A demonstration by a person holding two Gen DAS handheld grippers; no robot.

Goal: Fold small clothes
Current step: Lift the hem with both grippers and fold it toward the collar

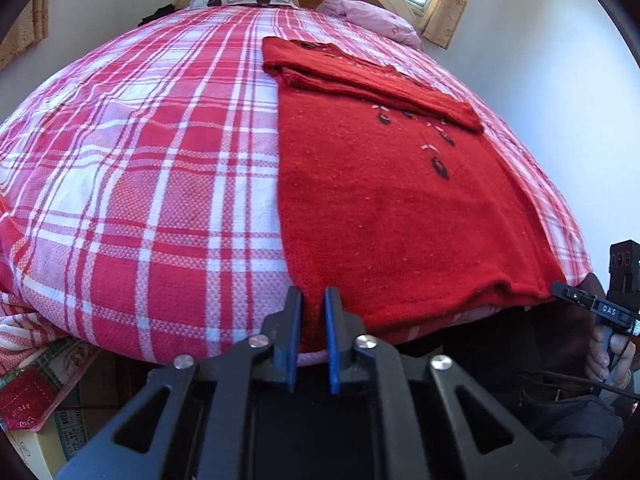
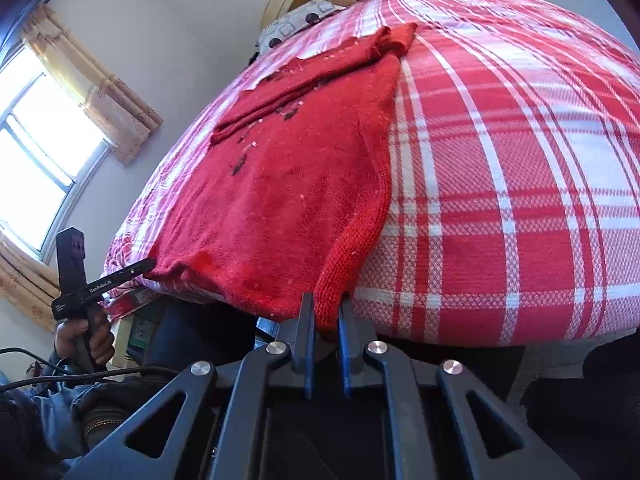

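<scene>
"das" on right claw (image 1: 560, 294) | "genrobot.ai" on left claw (image 2: 150, 265)

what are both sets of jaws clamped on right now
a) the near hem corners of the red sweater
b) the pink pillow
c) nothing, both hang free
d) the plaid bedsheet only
a: each wrist view shows the red sweater hem pinched between closed jaws, the left gripper at one near corner and the right gripper at the other.

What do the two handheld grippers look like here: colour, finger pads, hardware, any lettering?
Both the left gripper and the right gripper are black, with blue pads, slotted linkage arms and silver rivets. Seen side-on, one reads "DAS", the other "GenRobot.AI". A black cable trails below; a blue sleeve shows.
</scene>
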